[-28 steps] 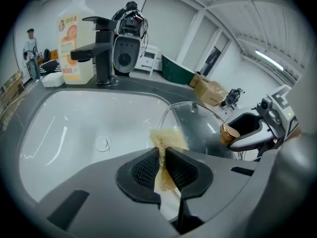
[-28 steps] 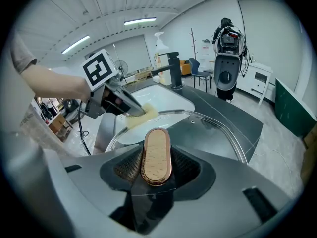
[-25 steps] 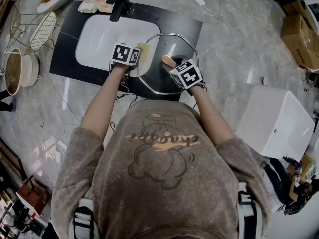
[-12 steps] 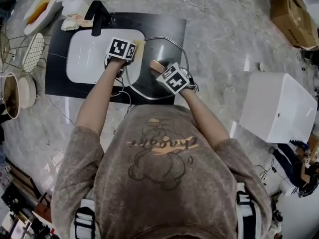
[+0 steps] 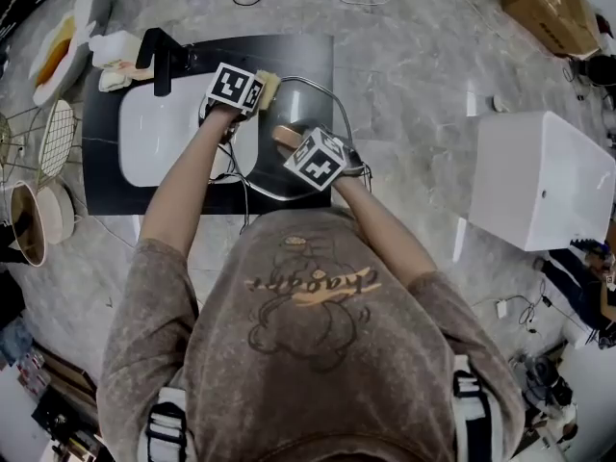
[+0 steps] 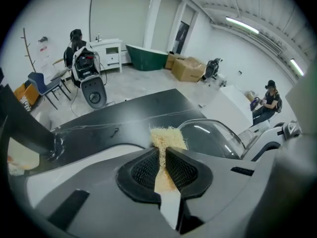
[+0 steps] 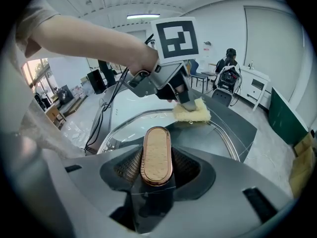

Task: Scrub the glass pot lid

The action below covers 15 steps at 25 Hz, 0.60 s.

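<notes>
The glass pot lid (image 5: 325,99) with a metal rim stands tilted over the black counter beside the sink. My right gripper (image 5: 294,144) is shut on its wooden, copper-edged handle (image 7: 156,155), which sits between the jaws in the right gripper view. My left gripper (image 5: 258,89) is shut on a yellow fibrous sponge (image 6: 167,137). The sponge (image 7: 190,111) presses on the glass (image 7: 218,138) near the lid's far rim. In the left gripper view the lid (image 6: 213,138) lies just right of the sponge.
A white basin (image 5: 159,138) is set in the black counter (image 5: 303,51), with a black faucet (image 5: 159,58) behind it. A wire rack (image 5: 53,138) and bowl (image 5: 24,221) lie left. A white box (image 5: 539,176) stands right. Cables cross the floor.
My left gripper has slid the sponge across the glass toward the lid's far left rim. My right gripper has kept its hold on the handle in the same place.
</notes>
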Each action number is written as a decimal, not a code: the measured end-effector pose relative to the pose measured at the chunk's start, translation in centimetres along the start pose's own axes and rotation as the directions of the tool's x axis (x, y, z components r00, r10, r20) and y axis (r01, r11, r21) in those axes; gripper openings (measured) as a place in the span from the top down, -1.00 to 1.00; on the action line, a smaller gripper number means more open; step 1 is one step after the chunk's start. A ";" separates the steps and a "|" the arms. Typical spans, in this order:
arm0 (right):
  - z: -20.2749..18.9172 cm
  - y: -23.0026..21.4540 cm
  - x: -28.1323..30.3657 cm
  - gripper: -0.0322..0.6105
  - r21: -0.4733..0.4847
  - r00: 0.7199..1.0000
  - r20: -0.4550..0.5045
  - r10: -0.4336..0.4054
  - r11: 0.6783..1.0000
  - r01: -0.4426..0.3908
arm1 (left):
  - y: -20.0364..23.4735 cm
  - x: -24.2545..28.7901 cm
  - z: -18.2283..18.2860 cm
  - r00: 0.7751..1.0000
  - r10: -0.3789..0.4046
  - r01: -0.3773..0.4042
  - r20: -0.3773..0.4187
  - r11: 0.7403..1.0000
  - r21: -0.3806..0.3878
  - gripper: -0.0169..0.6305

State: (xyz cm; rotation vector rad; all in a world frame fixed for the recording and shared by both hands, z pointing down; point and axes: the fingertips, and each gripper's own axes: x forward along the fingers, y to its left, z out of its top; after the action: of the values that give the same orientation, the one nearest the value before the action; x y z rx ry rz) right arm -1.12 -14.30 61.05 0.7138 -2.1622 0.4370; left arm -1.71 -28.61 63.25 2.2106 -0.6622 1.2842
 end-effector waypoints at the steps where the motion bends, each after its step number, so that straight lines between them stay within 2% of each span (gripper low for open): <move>1: 0.0 0.0 0.0 0.36 0.000 1.000 -0.001 -0.002 1.000 0.002 | -0.3 0.2 0.4 1.000 -0.002 0.002 -0.001 1.000 0.015 0.79; 9: -0.1 -0.1 0.1 0.36 -0.008 0.999 -0.011 -0.034 0.999 0.034 | -3.8 2.3 3.5 0.998 -0.061 0.063 -0.020 0.984 0.164 0.79; 12: 0.0 -0.2 0.0 0.36 -0.010 0.999 -0.012 -0.048 0.999 0.048 | -5.8 2.9 4.5 0.995 -0.088 0.095 -0.038 0.963 0.253 0.79; 15: -0.1 -0.1 0.0 0.36 -0.015 0.998 -0.021 -0.058 0.998 0.058 | -7.9 3.6 5.2 0.992 -0.109 0.124 -0.062 0.929 0.349 0.79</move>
State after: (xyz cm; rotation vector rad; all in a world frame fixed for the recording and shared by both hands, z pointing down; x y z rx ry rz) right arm -0.95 -14.32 61.15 0.7586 -2.1168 0.3968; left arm 8.19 -26.46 62.80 2.4542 -0.2927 1.4760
